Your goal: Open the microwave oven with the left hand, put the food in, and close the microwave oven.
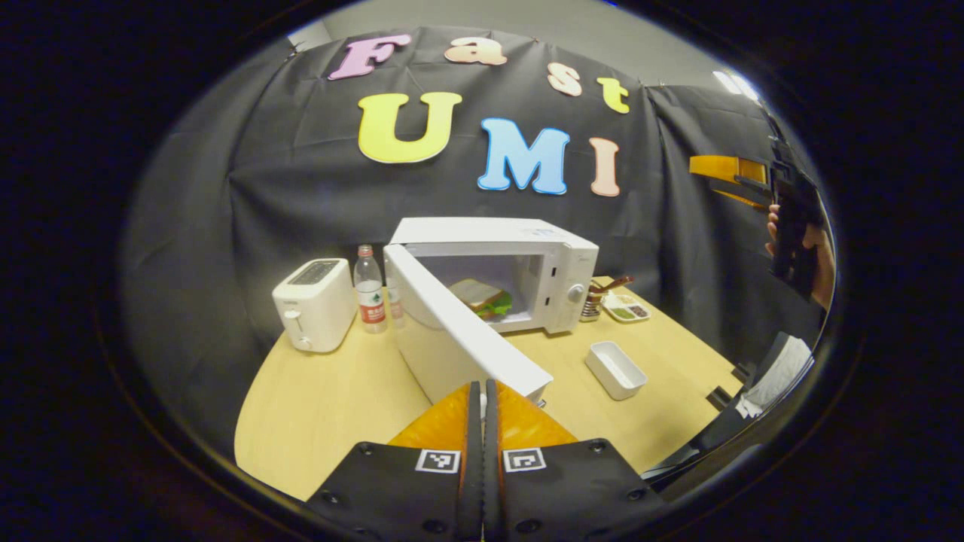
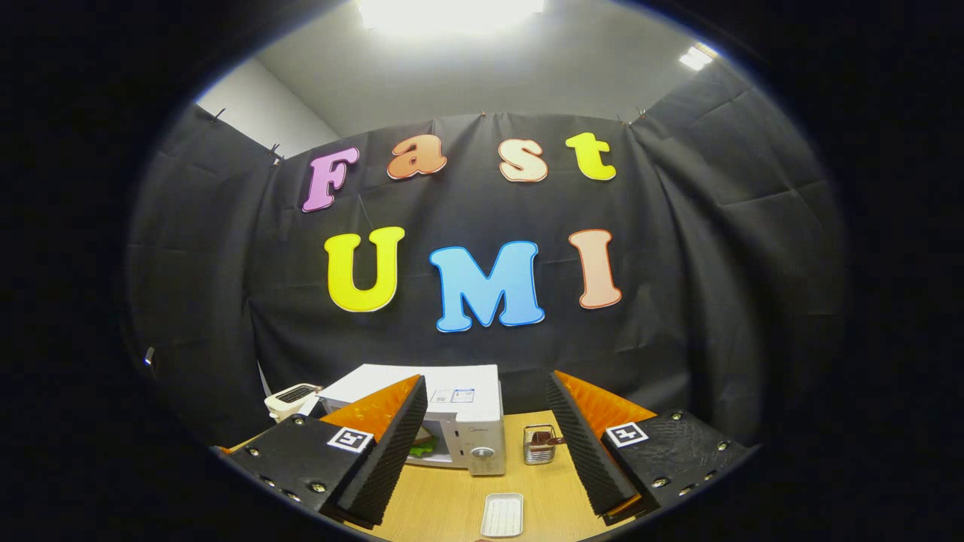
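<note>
Left hand-held gripper (image 1: 482, 399): its two fingers are pressed together with nothing between them, just in front of the free edge of the microwave door, seen in the left gripper view.
Right hand-held gripper (image 2: 486, 421): its fingers stand wide apart and hold nothing; it is raised above the counter. In the left gripper view it appears far at the right edge, held by a hand (image 1: 817, 256).
Microwave oven (image 1: 557, 263): white, standing at the back of the wooden counter (image 1: 324, 406).
Microwave door (image 1: 452, 331): swung open toward the camera.
Food: a sandwich (image 1: 482, 297) lies inside the oven cavity.
Toaster (image 1: 315, 302): white, left of the oven.
Water bottle (image 1: 369, 290): upright, between the toaster and the oven.
White tray (image 1: 615, 369): on the counter, in front of the oven and to its right.
</note>
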Available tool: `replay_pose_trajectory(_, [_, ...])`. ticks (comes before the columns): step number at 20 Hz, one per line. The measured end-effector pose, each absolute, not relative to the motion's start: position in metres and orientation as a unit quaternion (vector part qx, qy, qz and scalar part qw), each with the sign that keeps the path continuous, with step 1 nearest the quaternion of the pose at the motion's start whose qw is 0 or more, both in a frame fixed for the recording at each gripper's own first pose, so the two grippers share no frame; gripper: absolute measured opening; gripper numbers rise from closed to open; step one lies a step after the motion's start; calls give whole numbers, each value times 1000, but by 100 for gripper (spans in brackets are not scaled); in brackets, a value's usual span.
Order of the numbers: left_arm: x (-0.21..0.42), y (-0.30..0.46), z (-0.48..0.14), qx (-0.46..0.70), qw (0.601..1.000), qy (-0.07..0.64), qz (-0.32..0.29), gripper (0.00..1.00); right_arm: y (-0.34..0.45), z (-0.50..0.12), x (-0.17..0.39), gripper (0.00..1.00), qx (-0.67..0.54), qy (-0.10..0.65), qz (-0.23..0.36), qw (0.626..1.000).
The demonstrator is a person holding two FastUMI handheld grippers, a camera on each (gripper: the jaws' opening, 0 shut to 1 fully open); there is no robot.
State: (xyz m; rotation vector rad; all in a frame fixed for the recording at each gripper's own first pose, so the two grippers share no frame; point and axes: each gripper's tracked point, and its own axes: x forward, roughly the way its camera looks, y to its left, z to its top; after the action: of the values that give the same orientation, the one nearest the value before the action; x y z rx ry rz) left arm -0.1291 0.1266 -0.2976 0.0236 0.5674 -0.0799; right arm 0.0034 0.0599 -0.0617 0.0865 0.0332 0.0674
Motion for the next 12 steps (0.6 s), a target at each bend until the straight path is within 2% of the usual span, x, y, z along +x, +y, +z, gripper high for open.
replay_pose_trajectory(12, [-68, 53, -305, 22, 954, 280, -104, 7, 16, -56, 27, 96, 44, 7, 14, 999])
